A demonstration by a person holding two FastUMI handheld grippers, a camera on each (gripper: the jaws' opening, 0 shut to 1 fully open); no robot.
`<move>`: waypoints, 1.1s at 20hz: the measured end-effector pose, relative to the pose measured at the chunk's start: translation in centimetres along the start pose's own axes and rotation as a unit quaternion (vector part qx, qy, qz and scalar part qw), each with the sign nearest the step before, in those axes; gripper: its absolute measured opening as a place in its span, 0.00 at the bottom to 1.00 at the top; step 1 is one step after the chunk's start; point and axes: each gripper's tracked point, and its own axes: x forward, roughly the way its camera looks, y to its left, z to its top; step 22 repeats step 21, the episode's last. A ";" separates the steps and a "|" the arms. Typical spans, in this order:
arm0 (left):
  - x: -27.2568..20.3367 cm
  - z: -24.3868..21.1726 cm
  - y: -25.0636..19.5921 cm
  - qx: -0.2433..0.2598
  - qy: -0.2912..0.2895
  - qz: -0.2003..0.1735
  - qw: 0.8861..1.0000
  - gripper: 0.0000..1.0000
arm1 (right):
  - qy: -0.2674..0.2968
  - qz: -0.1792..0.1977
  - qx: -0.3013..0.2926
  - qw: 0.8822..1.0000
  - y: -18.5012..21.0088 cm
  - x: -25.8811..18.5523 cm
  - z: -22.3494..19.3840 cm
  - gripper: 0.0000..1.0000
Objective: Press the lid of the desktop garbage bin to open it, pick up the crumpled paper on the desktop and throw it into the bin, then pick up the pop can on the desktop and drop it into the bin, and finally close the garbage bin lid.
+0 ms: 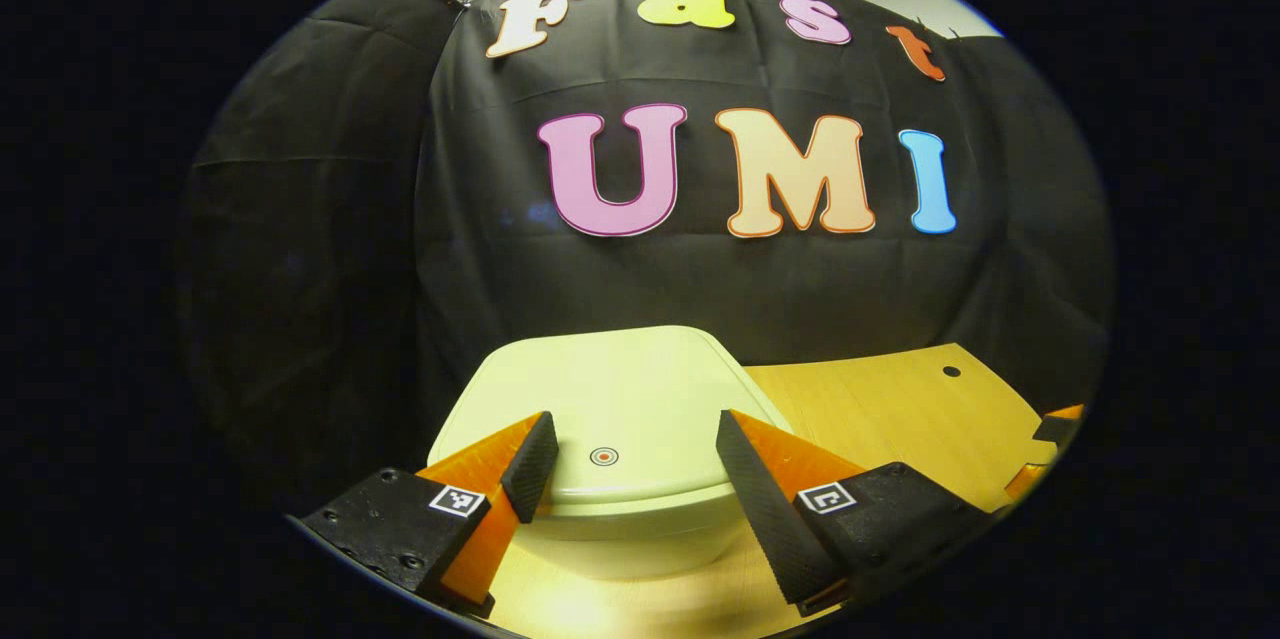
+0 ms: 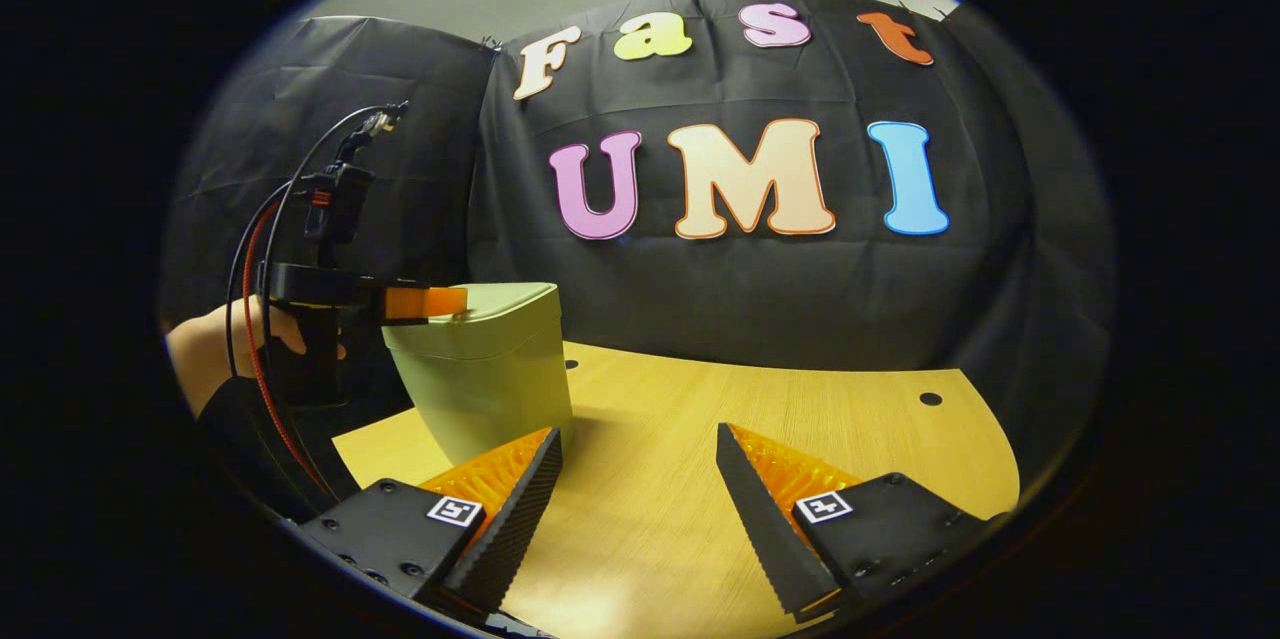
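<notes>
Bin lid (image 1: 620, 399) lies beneath spread left tongs (image 1: 630, 449).

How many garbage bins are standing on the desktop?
1. The garbage bin stands at the desktop's left side, lid shut, with the left gripper over its lid. More could be hidden outside these views.

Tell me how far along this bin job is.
Paper and can are no longer on the table, so both drops look done. The bin lid sits closed or nearly so, with the open left tool at its front edge. The right tool is open, holding nothing. Only withdrawal seems left.
</notes>
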 end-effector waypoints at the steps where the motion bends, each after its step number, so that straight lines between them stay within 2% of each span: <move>1: 0.0 -0.2 -0.1 -0.007 0.001 -0.003 1.000 0.98 | 0.001 0.002 0.005 1.000 0.1 -0.1 0.0 0.97; 6: -0.2 0.9 -1.0 0.002 -0.044 -0.012 0.999 0.98 | -0.030 -0.012 -0.005 0.999 -1.4 -1.0 2.7 0.98; 7: -0.5 1.5 -1.1 0.006 -0.054 -0.004 0.999 0.94 | -0.047 -0.020 -0.007 0.999 -2.1 -1.6 4.0 0.98; 10: -2.7 6.0 -5.2 -0.010 -0.147 -0.035 0.988 0.94 | -0.096 -0.059 -0.011 0.994 -5.0 -3.3 7.8 0.98; 13: -4.3 8.9 -10.5 0.012 -0.200 -0.071 0.977 0.93 | -0.138 -0.098 0.003 0.986 -8.0 -5.3 10.9 0.97; 18: -7.6 9.9 -19.0 0.005 -0.226 -0.142 0.964 0.92 | -0.164 -0.141 0.010 0.976 -11.5 -7.8 13.2 0.97; 22: -8.7 9.8 -22.4 -0.001 -0.227 -0.165 0.960 0.94 | -0.169 -0.152 0.010 0.974 -12.7 -9.2 13.5 0.98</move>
